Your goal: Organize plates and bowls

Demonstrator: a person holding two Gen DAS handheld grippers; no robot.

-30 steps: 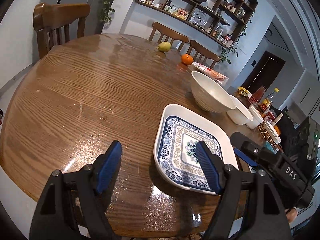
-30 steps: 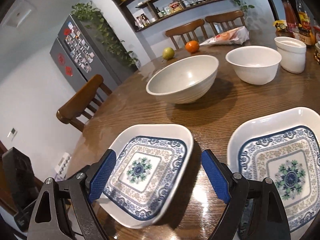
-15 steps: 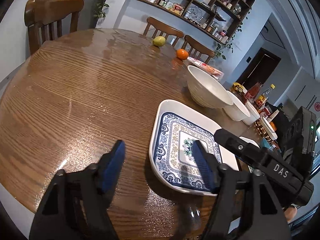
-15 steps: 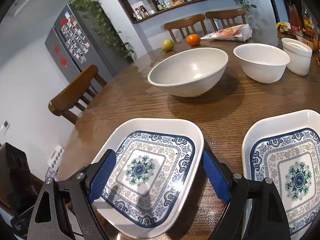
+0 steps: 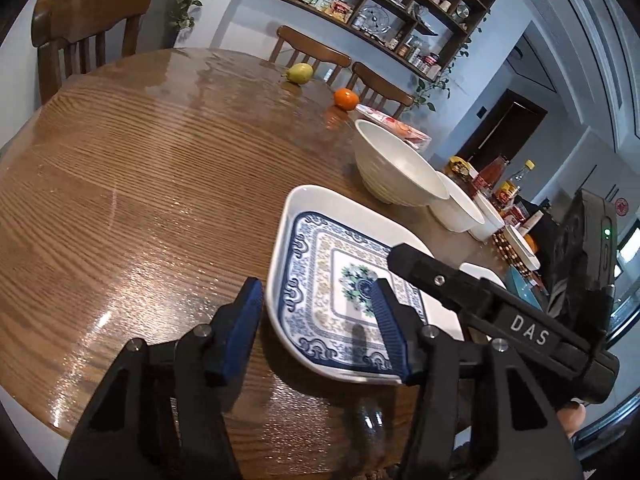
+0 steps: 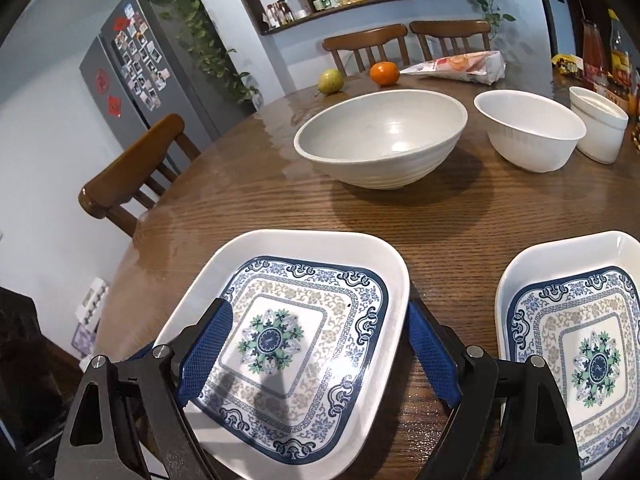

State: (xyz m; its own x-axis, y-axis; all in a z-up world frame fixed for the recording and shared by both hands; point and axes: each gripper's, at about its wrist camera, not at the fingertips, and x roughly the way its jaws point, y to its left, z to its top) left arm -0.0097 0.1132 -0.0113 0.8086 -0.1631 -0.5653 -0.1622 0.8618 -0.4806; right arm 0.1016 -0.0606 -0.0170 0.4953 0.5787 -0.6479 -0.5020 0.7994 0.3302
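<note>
Square plate (image 6: 296,320) flat (corner toward right claw (image 6: 316,356))

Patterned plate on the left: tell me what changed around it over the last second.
Both hand-held grippers advanced onto the left patterned plate. The right hand-held gripper now straddles it, jaws open; the left hand-held gripper straddles its left rim, open. Neither has gripped it. The second plate, big bowl and fruit stayed put.
</note>
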